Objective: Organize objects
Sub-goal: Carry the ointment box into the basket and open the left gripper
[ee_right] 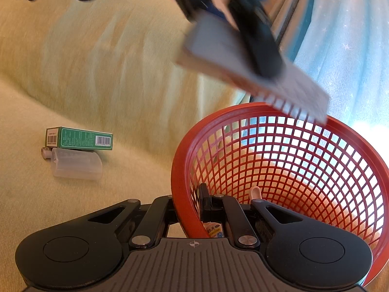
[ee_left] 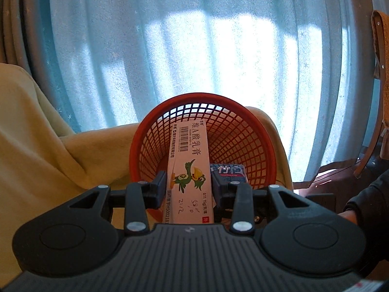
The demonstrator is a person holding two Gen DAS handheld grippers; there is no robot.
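My left gripper (ee_left: 188, 182) is shut on a long white ointment box (ee_left: 189, 155) printed with a green cartoon bird. The box hangs tilted over the mouth of the red mesh basket (ee_left: 243, 126). A blue packet (ee_left: 227, 170) lies inside the basket. In the right wrist view my right gripper (ee_right: 206, 204) is shut on the near rim of the red basket (ee_right: 181, 170). Above it the left gripper (ee_right: 262, 48) and the white box (ee_right: 218, 48) are motion-blurred over the basket's far rim. A small yellow-labelled pack (ee_right: 214, 231) shows inside, by my fingers.
On the yellow sofa cover (ee_right: 121, 73) to the left lie a green box (ee_right: 80, 138) and a clear plastic bottle (ee_right: 76, 163) side by side. Blue curtains (ee_left: 194, 48) hang behind the basket. A dark sleeve (ee_left: 369, 194) is at the right edge.
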